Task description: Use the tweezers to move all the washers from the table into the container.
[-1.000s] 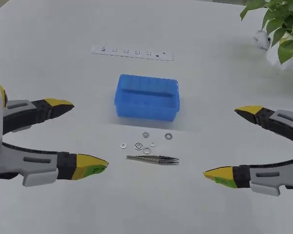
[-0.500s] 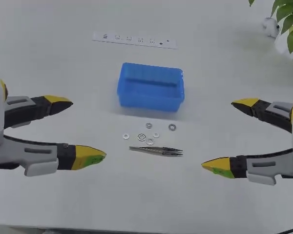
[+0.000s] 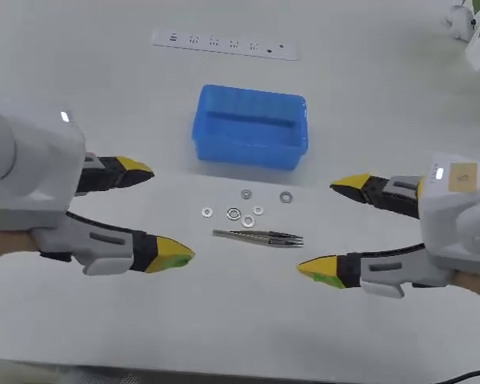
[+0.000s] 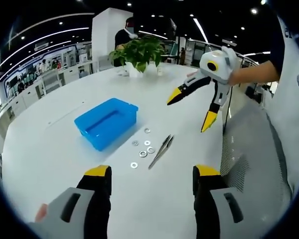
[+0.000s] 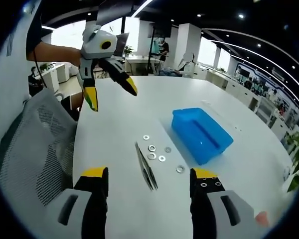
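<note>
Both the left gripper (image 3: pixel 168 213) and right gripper (image 3: pixel 319 228) stood with jaws spread, holding nothing, flanking the tweezers (image 3: pixel 258 237) at frame centre. Washers (image 3: pixel 234 214) lay just above them; the blue container (image 3: pixel 250 128) sat higher, open table (image 3: pixel 88 72) around it.

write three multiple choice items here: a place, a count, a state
1. The tweezers lie: A on the table, on the person's side of the washers B beyond the washers C lifted off the table
2. Washers on the table: A three B six C nine
3. The left tool and right tool are: A shut B open, holding nothing C shut on the tweezers
Answers: A, they rest flat nearer the person than the washers; B, six rings show; B, both tools' jaws stand apart, nothing between.
</note>
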A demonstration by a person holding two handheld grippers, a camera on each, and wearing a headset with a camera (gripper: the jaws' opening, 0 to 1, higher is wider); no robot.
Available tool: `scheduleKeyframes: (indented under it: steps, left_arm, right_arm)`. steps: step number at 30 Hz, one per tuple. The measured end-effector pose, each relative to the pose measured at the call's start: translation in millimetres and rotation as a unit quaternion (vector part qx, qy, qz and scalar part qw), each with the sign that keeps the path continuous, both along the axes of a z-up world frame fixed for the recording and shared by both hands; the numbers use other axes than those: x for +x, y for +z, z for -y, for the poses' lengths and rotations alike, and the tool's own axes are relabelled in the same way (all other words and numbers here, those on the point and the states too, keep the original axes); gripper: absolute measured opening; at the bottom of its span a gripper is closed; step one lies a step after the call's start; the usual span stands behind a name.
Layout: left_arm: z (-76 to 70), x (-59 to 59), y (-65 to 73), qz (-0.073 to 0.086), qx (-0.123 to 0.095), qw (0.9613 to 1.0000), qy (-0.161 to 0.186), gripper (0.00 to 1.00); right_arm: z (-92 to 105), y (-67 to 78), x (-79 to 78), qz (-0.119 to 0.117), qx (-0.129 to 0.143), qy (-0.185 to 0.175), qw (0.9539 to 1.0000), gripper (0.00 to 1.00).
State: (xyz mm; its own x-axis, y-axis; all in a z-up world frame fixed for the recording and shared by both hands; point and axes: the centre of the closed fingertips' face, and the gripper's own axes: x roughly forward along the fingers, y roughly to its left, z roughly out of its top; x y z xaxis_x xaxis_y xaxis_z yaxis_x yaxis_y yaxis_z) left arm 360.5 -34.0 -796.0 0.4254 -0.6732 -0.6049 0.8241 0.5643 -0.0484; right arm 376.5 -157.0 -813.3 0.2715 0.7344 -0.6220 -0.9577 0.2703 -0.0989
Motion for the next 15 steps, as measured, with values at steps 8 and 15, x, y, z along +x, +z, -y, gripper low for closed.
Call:
scheduleKeyframes:
  steps: [8,15]
  left_arm:
    - [8.0,11.4,-20.4,-0.021,0.005,0.9992,-0.033,0.6]
    - [23.4,13.2,-43.3,-0.04,0.025,0.9962,-0.074,0.57]
  right_arm:
    - [-10.1,-14.7,6.8,0.001,-0.002,0.016,0.9999,0.55]
    - [-15.1,-44.2,12.6,-0.016,-0.042,0.031,0.9985,0.46]
